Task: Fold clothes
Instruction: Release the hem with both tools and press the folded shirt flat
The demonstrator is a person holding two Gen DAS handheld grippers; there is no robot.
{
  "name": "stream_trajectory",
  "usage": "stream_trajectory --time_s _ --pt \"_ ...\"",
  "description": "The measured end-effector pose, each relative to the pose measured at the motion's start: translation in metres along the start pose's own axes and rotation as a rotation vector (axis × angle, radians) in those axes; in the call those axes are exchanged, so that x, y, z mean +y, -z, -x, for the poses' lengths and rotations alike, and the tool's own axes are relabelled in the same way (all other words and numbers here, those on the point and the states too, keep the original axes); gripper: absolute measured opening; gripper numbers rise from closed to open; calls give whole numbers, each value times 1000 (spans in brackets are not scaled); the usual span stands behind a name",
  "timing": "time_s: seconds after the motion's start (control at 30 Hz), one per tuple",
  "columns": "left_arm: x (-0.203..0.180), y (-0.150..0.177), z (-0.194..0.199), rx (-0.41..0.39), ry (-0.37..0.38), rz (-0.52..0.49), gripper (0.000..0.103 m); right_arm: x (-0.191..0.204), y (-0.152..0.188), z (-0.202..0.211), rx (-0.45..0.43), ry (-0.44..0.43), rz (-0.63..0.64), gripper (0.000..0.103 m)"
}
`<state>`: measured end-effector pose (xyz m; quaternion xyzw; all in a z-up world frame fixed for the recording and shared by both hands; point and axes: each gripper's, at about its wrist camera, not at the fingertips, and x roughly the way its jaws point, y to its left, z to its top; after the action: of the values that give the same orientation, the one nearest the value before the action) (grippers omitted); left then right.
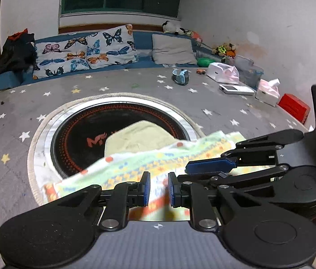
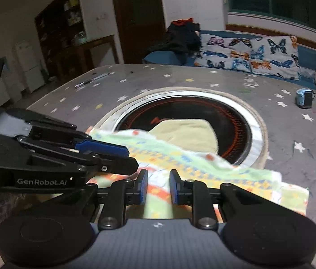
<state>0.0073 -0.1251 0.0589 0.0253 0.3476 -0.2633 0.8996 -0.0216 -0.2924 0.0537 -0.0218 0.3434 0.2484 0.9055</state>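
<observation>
A light green and white garment (image 1: 135,165) with yellow, blue and orange marks lies at the near edge of a round black hotplate (image 1: 79,134). One long edge of it is raised and blurred. My left gripper (image 1: 159,179) is shut on the cloth near that edge. My right gripper (image 2: 158,179) is shut on the same garment (image 2: 202,163) close beside it. Each gripper shows in the other's view, the right gripper (image 1: 202,170) and the left gripper (image 2: 131,159), tips nearly touching. A pale yellow cloth (image 1: 140,136) lies flat on the hotplate behind.
The table (image 1: 12,116) has a grey cover with stars. A blue watch (image 1: 181,76), a white device (image 1: 236,89), tissue boxes (image 1: 268,92) and a red box (image 1: 293,107) sit at its far right. A pen (image 2: 93,79) lies far left. A bench with butterfly cushions (image 1: 84,51) stands behind.
</observation>
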Motion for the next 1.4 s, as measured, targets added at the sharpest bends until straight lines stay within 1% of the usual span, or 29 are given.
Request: stream_trajectory --time_s 0.17,0.3,0.43,0.57,0.83,0.9,1.07,1.17,1.3,1.4 --pt "0 18 11 11 8 14 18 16 14 13 3 -7 56 21" --pt "1 32 20 15 8 35 21 29 29 25 4 -14 95 21" --pt "1 44 30 -3 6 59 26 38 42 36 -12 1 124 21" --pt "-3 52 40 -29 -10 58 27 41 53 45 -37 23 132 21" --pt "9 63 54 -56 -31 114 28 18 73 63 -46 68 57 21" --pt "12 66 56 -59 -38 131 33 13 78 70 -53 83 43 21" --pt "16 72 59 -65 -48 159 34 5 77 85 -70 112 8 21" --pt "15 72 58 -65 -54 160 34 -2 72 87 -93 133 -8 22" --pt "16 73 59 -66 -56 164 34 -15 75 78 -64 194 -56 22" --pt "18 74 60 -65 -56 164 35 -27 84 80 -59 216 -116 21"
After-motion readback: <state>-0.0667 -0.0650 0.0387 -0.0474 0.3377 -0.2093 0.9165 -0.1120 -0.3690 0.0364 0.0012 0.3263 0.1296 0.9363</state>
